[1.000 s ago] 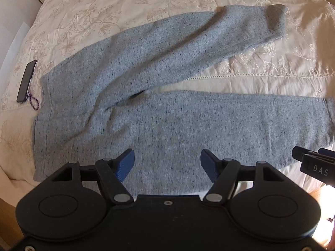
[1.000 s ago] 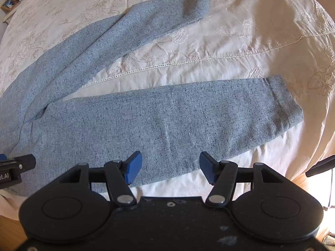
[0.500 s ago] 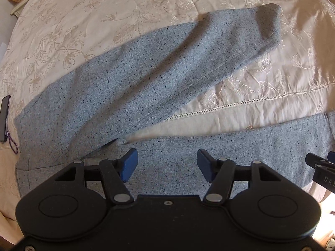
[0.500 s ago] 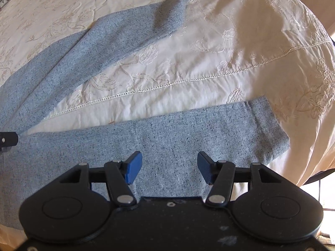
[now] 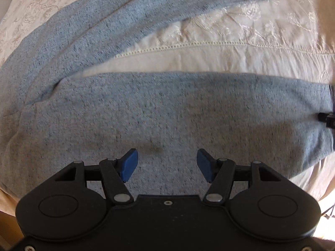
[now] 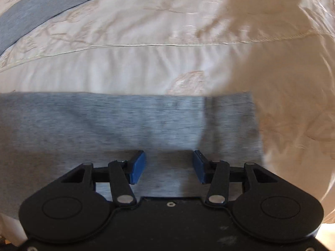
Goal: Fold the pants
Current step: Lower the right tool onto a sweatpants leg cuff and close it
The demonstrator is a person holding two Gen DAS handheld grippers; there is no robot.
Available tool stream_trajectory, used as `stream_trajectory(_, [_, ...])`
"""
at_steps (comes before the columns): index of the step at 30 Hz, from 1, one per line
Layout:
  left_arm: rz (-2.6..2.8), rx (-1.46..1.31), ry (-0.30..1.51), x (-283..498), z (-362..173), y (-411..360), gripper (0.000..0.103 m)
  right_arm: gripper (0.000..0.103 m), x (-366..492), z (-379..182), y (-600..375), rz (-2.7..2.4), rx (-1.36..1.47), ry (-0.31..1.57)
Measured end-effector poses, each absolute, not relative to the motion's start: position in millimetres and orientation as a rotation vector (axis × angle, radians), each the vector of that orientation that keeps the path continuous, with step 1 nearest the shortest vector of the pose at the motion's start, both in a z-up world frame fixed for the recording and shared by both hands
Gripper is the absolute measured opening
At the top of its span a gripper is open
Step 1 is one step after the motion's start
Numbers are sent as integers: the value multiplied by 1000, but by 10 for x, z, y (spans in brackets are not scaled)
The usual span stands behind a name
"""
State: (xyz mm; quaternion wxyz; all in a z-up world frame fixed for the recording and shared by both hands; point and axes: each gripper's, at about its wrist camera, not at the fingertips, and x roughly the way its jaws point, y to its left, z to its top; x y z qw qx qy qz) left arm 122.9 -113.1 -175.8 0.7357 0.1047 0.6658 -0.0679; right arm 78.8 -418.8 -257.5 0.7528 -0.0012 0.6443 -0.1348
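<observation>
Grey flecked pants (image 5: 167,108) lie spread flat on a cream bedspread (image 5: 230,52), legs apart in a V. My left gripper (image 5: 167,163) hangs open close over the near leg, just right of the crotch, with nothing pinched. The far leg (image 5: 104,21) runs off to the upper right. In the right wrist view, which is blurred, my right gripper (image 6: 169,163) is low over the near leg (image 6: 104,125), just left of its hem (image 6: 230,115). Its jaws are closing. Cloth shows behind the gap, but the pads are not pressing on it.
The embroidered bedspread (image 6: 146,67), crossed by a stitched seam, fills the gap between the legs. A black part of the other gripper (image 5: 327,119) shows at the right edge of the left wrist view. The bed's edge drops away at the lower corners.
Both grippers have come down close to the near leg and the cloth now fills the views. The right one moved toward the hem and its jaws narrowed.
</observation>
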Motion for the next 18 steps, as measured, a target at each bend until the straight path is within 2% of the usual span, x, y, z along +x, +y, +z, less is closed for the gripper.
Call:
stream_trajectory(3, [-174,231,1478,1041,-1795,-1233,64,46,668,-2433,-4519,-345,-13,1386])
stream_trajectory(7, [-172,223,1514,928,-1959,-1323,66,46,502,-2188,-4592,-198,174,1380])
stream_trajectory(9, [-104,298,1571,981,-2175,-1372,66,46,449,-2256,-4425,-181,118,1431])
stream_trajectory(11, [-84,299,1598,1106,-2230,-1384,62,44,446,-2420,-4361,-249,39,1502])
stream_trajectory(13, [-85,257,1569,1305,-2043,-1384,51,42,545,-2394,-4401,-295,85,1507])
stream_trajectory(18, [-72,198,1351,1973,-1309,-1371,52,42,1248,-1861,-4432,-249,189,1315])
